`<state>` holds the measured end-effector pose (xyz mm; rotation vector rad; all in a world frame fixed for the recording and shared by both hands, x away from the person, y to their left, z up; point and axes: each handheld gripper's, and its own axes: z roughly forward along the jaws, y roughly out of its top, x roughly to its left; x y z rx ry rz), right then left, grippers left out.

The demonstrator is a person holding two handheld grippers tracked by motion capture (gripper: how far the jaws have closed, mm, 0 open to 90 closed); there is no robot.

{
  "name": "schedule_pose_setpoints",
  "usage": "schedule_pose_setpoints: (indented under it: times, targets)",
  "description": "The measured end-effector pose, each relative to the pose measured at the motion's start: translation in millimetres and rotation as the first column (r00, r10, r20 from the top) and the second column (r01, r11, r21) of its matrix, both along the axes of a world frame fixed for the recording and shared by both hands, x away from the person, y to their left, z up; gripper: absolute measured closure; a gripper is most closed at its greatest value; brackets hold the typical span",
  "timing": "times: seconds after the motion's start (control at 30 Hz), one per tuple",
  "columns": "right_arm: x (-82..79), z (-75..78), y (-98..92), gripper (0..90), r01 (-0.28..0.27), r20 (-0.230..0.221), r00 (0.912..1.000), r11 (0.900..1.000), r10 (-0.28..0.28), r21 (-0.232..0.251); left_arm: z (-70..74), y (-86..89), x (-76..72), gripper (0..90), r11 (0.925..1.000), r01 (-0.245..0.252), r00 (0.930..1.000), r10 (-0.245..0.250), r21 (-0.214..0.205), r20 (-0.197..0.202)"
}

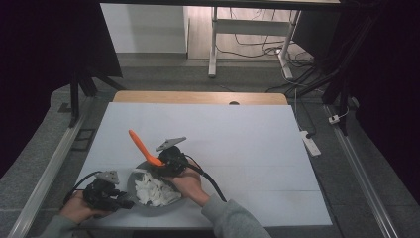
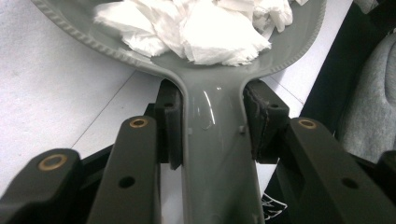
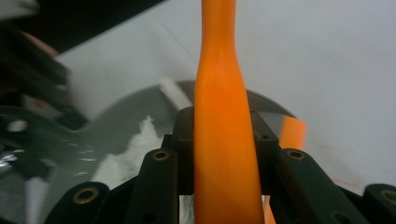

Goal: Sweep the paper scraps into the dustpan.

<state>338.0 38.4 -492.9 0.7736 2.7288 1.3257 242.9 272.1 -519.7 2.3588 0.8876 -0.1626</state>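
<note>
— Paper scraps [image 1: 154,191], torn and white, lie heaped in the grey plastic dustpan [image 1: 171,204] on the white table [image 1: 257,148]. What are we holding?

— Our left gripper [image 1: 124,200] has its jaws closed onto the dustpan's handle [image 2: 212,140], both pads pressed against its sides. Our right gripper [image 1: 161,166] is clamped on the orange plastic brush handle [image 1: 143,147], which sticks up and away to the left above the pan's far rim.

— What could go wrong from here, do we think?

— Sweeping too hard might flick light scraps over the low rim onto the table. If the left grip slackens, the pan could swivel about its handle and tip the heap out.

— And what can't we make out?

— The brush's working end is hidden behind the right gripper, so whether it touches the paper we cannot tell. The right gripper view is blurred at its left, and the pan's near rim sits behind our right hand [image 1: 190,186].
</note>
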Motion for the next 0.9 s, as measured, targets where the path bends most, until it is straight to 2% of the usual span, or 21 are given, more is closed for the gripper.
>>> schedule_pose_setpoints:
  times: [0.13, 0.27, 0.37, 0.5, 0.57, 0.63, 0.73, 0.8, 0.9]
  targets:
    - [3.3, 17.0, -11.6, 70.1, 0.031, 0.034, 0.9989, 0.9984, -0.033, 0.047, -0.1, 0.1, -0.1, 61.3, 1.0000, 0.000, 1.0000, 0.000, 0.000, -0.001]
    - [12.6, 33.3, -33.5, 70.1, 0.089, 0.070, 0.9931, 0.9935, -0.094, 0.072, -0.1, 0.2, 0.1, 61.3, 1.0000, 0.001, 1.0000, -0.001, -0.002, -0.002]
    - [17.2, 38.9, -46.7, 70.1, 0.118, 0.073, 0.9895, 0.9894, -0.124, 0.084, -0.2, 0.1, 0.0, 61.2, 1.0000, -0.001, 1.0000, 0.001, -0.002, -0.002]
    - [20.4, 38.9, -55.9, 70.1, 0.133, 0.078, 0.9871, 0.9876, -0.140, 0.084, -0.5, 0.1, 0.1, 61.3, 1.0000, 0.000, 1.0000, 0.000, -0.003, -0.002]
    - [21.8, 36.0, -59.0, 70.1, 0.138, 0.086, 0.9861, 0.9889, -0.143, 0.055, -0.6, 0.1, 0.0, 61.3, 1.0000, -0.002, 1.0000, 0.002, -0.005, -0.002]
    - [24.0, 29.5, -61.5, 70.1, 0.150, 0.090, 0.9847, 0.9887, -0.149, 0.005, -0.6, 0.1, 0.1, 61.2, 1.0000, 0.000, 1.0000, 0.000, -0.003, -0.002]
    - [30.1, 12.6, -65.2, 70.1, 0.180, 0.088, 0.9809, 0.9807, -0.174, -0.076, -0.9, 0.1, 0.3, 61.2, 1.0000, 0.000, 1.0000, 0.000, -0.003, -0.002]
    - [32.7, 0.5, -65.8, 70.1, 0.185, 0.076, 0.9812, 0.9765, -0.177, -0.110, -0.6, 0.0, 0.3, 61.3, 1.0000, 0.000, 1.0000, 0.000, -0.002, -0.002]
    - [28.6, -8.7, -59.7, 70.1, 0.174, 0.067, 0.9838, 0.9769, -0.167, -0.124, -1.0, -0.2, 0.6, 61.2, 1.0000, 0.000, 1.0000, 0.000, -0.004, -0.003]
